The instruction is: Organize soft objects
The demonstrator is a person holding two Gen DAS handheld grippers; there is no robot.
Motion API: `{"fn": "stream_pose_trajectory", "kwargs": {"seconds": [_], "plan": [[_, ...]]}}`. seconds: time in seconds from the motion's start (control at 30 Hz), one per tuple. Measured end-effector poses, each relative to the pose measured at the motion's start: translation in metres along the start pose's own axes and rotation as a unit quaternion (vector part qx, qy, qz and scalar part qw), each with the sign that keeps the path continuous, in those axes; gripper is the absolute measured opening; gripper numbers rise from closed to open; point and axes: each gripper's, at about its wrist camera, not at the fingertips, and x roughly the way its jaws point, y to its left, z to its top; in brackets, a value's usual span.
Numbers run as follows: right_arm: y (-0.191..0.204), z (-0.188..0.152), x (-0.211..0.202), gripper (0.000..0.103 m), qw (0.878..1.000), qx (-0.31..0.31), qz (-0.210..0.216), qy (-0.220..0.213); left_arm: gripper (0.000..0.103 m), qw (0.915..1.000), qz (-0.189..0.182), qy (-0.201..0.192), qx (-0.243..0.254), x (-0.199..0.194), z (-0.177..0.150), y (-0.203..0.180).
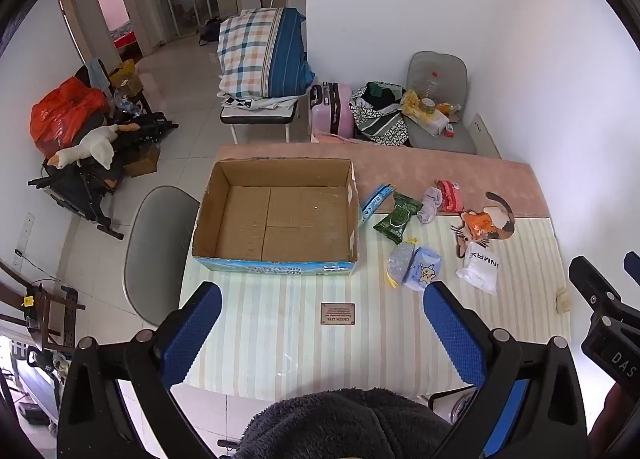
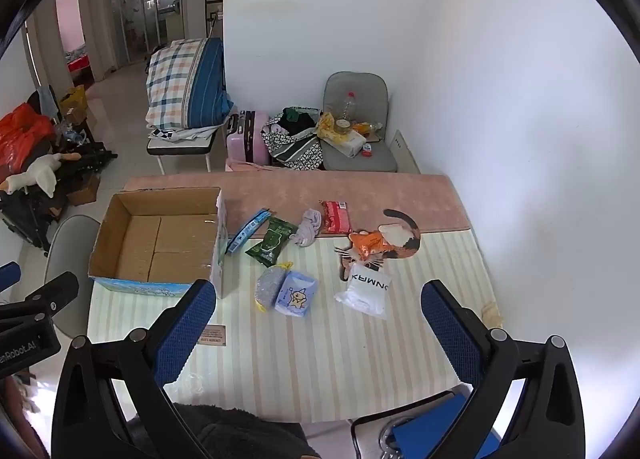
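Note:
An empty open cardboard box (image 1: 276, 215) (image 2: 160, 239) stands at the table's left. To its right lie soft packs: a blue pack (image 1: 374, 201), a green wipes pack (image 1: 398, 217) (image 2: 272, 239), a pale sock (image 1: 430, 205) (image 2: 308, 229), a red pack (image 1: 450, 195) (image 2: 336, 215), an orange pack (image 1: 478, 225) (image 2: 368, 243), a white bag (image 1: 480, 267) (image 2: 368, 291), and a light-blue pouch (image 1: 422, 267) (image 2: 296, 295) beside a grey scrubber (image 1: 400, 263) (image 2: 270, 283). My left gripper (image 1: 322, 327) and right gripper (image 2: 320, 323) are open, empty, above the table's near edge.
The table has a striped mat (image 1: 304, 323) and a pink cloth (image 1: 420, 171) at the back. A cat-shaped mat (image 1: 500, 219) lies under the orange pack. A grey chair (image 1: 156, 251) stands left of the table. The white wall (image 2: 520, 139) is close on the right.

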Motion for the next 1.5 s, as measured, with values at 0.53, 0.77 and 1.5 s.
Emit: {"fn": "stream_pose_trajectory", "kwargs": {"seconds": [0.53,0.77,1.5], "plan": [[-0.004,0.006,-0.006,0.103,1.0,0.003,0.0,-0.012,0.103,0.9999,-0.001,-0.009,0.005,-0.007,-0.001,-0.002],[-0.006,0.001,-0.017,0.103,1.0,0.003,0.001,-0.022,0.103,0.9999,-0.002,-0.009,0.006,-0.007,0.0,-0.004],[-0.006,-0.002,-0.031,0.103,0.999,0.005,0.004,-0.032,0.103,0.9998,-0.005,-0.017,0.007,-0.015,0.001,-0.006]]}}
